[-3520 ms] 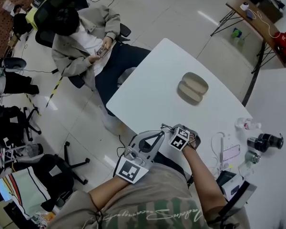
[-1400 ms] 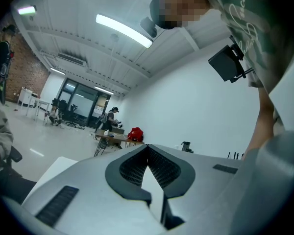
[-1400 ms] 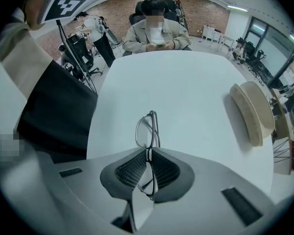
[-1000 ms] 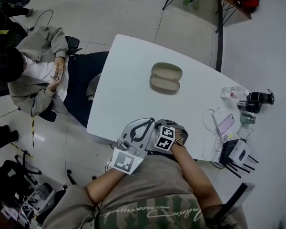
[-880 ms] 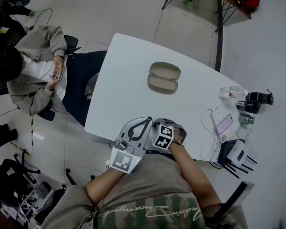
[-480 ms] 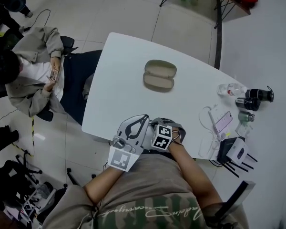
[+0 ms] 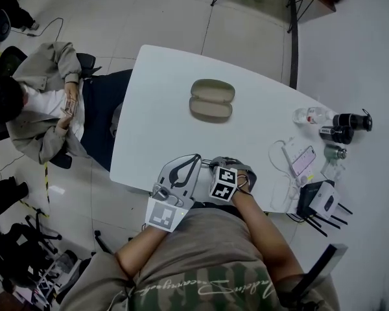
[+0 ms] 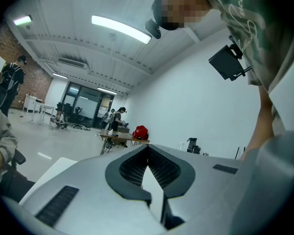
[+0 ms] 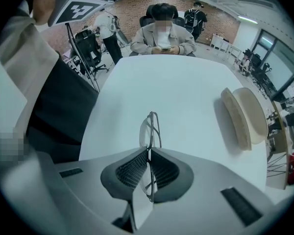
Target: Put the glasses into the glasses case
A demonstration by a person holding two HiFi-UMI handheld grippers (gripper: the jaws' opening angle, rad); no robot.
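On the white table (image 7: 175,83), the open glasses case (image 7: 211,99) is seen well apart from the left gripper (image 8: 147,150), closed empty, and the right gripper (image 9: 148,151), clamped on the glasses (image 9: 151,124); carry judged underway, and a forward reach to the case is called for.

Grey left gripper (image 7: 195,157) and right gripper (image 7: 212,163); olive camouflage shirt (image 7: 201,274).

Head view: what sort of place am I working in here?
Most likely an open-plan office or lab. There is a white table, a person seated beside it on an office chair, and another desk further across the large room.
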